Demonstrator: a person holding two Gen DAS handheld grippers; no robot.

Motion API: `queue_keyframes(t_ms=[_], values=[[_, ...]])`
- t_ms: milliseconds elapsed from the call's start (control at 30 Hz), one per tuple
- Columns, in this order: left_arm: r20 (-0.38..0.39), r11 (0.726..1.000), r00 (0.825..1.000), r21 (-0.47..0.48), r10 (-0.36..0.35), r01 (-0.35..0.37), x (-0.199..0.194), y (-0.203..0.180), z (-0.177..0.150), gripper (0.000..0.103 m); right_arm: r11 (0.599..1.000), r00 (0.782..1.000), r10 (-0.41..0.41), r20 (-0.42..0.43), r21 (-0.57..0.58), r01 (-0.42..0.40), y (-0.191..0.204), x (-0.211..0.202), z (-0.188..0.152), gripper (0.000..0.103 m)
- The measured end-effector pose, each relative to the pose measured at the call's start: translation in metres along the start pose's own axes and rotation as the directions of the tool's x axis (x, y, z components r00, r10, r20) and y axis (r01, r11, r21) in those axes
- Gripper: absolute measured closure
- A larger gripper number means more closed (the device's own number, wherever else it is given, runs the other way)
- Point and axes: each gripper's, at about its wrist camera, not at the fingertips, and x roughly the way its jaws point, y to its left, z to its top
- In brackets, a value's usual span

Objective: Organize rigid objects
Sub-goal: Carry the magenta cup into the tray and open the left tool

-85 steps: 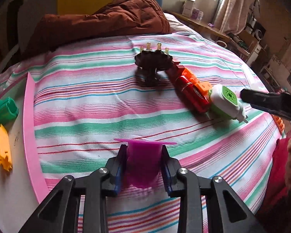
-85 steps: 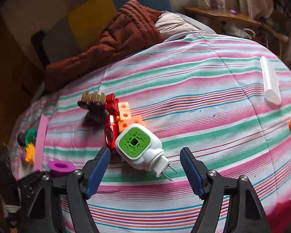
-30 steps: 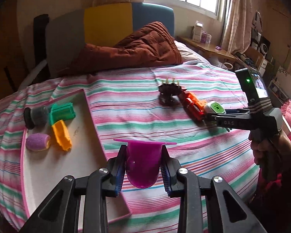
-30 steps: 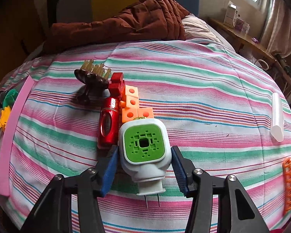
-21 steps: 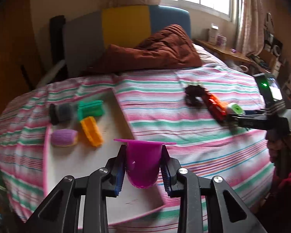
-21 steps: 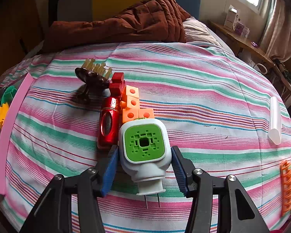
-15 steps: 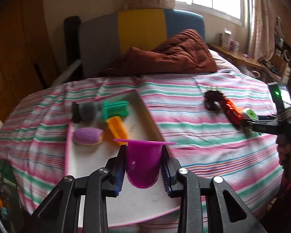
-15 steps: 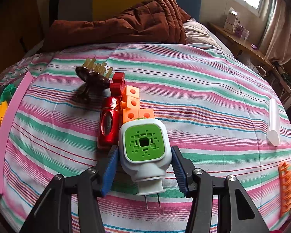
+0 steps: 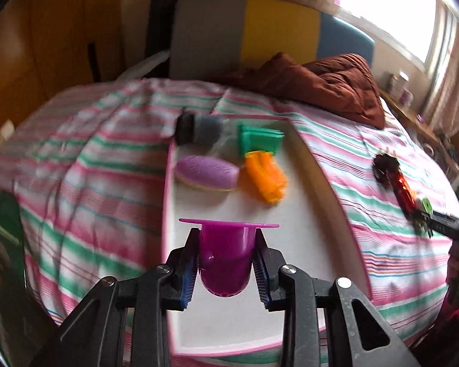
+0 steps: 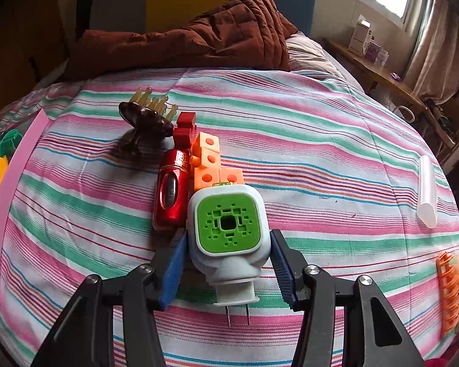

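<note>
Left wrist view now shows the left gripper (image 9: 226,263), clamped on the purple cup (image 9: 226,260), carried over the white tray (image 9: 306,220); the right gripper (image 10: 228,255) stays closed around the plug-in device (image 10: 226,229) beyond that tray.

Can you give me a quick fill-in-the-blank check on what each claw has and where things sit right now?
1. The left claw is shut on a purple ____.
2. The right claw holds a white plug with a ____ face.
3. The orange toy lies on the ____-rimmed tray.
4. The red flashlight lies on the striped ____.

Missing words: cup; green; pink; blanket
</note>
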Motion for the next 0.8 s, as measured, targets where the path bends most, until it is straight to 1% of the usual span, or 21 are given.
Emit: queue_keyframes(t_ms=[100,200,300,367,500,600,667,700,767,800], values=[[-0.017,0.999,1.000,-0.050,-0.008,0.007,0.006,0.019,0.002,0.071,1.000,1.000,0.001,0.000,0.000,-0.001,-0.001,0.000,0.000,0.050],[-0.032,0.998,0.999,-0.064,-0.004,0.002,0.016,0.026,0.006,0.071,1.000,1.000,0.001,-0.001,-0.001,-0.001,-0.001,0.000,0.001,0.050],[-0.043,0.999,0.999,-0.053,0.003,-0.006,0.026,0.024,0.012,0.071,1.000,1.000,0.000,-0.002,0.000,0.000,0.000,0.000,0.001,0.050],[-0.057,0.999,0.998,-0.053,-0.008,0.005,0.034,0.020,0.015,0.071,1.000,1.000,0.002,-0.002,0.003,-0.002,0.000,0.000,0.001,0.050],[-0.080,1.000,0.997,-0.026,0.009,-0.011,0.052,0.010,0.020,0.071,1.000,1.000,0.006,-0.002,0.005,-0.006,-0.001,-0.001,0.001,0.050],[-0.094,1.000,0.995,-0.023,0.014,-0.016,0.065,0.009,0.025,0.071,1.000,1.000,0.007,-0.002,0.004,-0.007,-0.001,-0.001,0.001,0.050],[-0.100,0.999,0.994,-0.024,0.030,-0.033,0.072,0.008,0.029,0.071,1.000,1.000,0.010,-0.002,0.006,-0.010,-0.002,0.000,0.001,0.050],[-0.111,0.999,0.994,-0.025,0.024,-0.027,0.077,0.008,0.032,0.071,1.000,1.000,0.010,-0.002,0.006,-0.010,-0.002,0.000,0.001,0.050],[-0.111,0.999,0.993,-0.024,0.028,-0.031,0.080,0.008,0.036,0.069,1.000,1.000,0.012,-0.002,0.006,-0.012,-0.003,0.000,0.001,0.050],[-0.108,0.999,0.994,-0.020,0.031,-0.033,0.079,0.007,0.037,0.066,1.000,1.000,0.013,-0.003,0.006,-0.013,-0.003,0.000,0.002,0.050]])
